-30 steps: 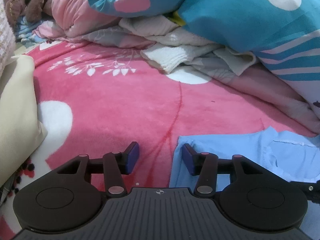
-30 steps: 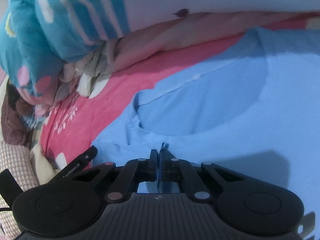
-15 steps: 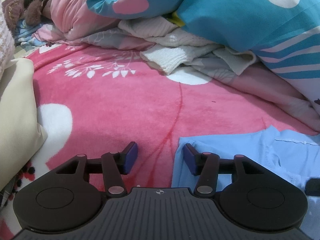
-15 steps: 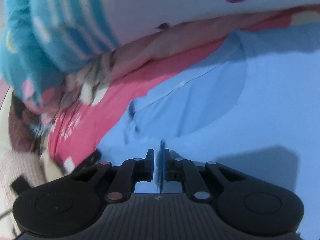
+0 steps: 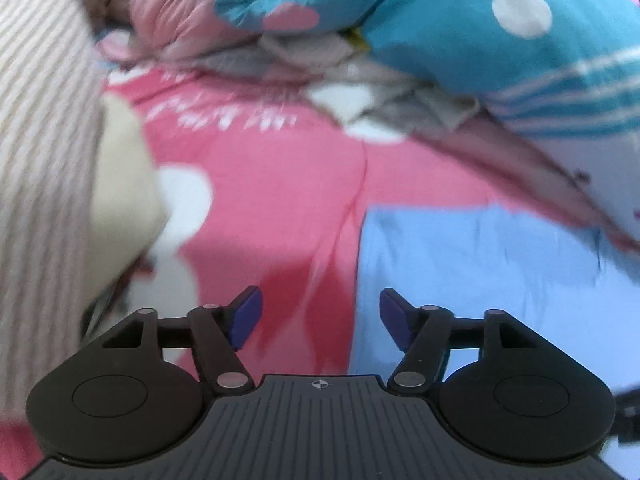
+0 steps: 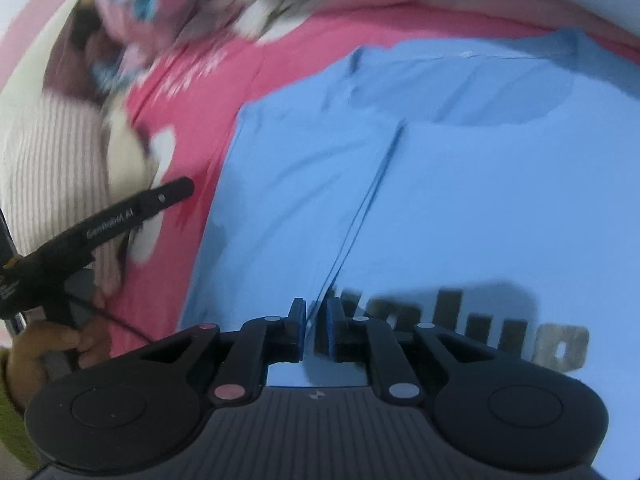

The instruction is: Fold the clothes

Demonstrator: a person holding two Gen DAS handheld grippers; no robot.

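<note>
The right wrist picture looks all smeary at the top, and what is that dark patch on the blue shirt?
Right wrist view: the bedding at the top is streaked by motion blur, while the right gripper stays sharp; the dark patch on the blue shirt is a shadow over grey lettering. Left wrist view: the pink blanket and spotted quilt are soft too, and the fisheye bends the edges.

pink blanket (image 5: 280,208) with white flower print covers the bed. teal quilt (image 5: 460,28) with white and pink dots heaped along the far edge, crumpled grey-white cloth (image 5: 400,92) under it. cream pillow (image 5: 120,184) at left, beside striped knit fabric (image 5: 44,120).
</note>
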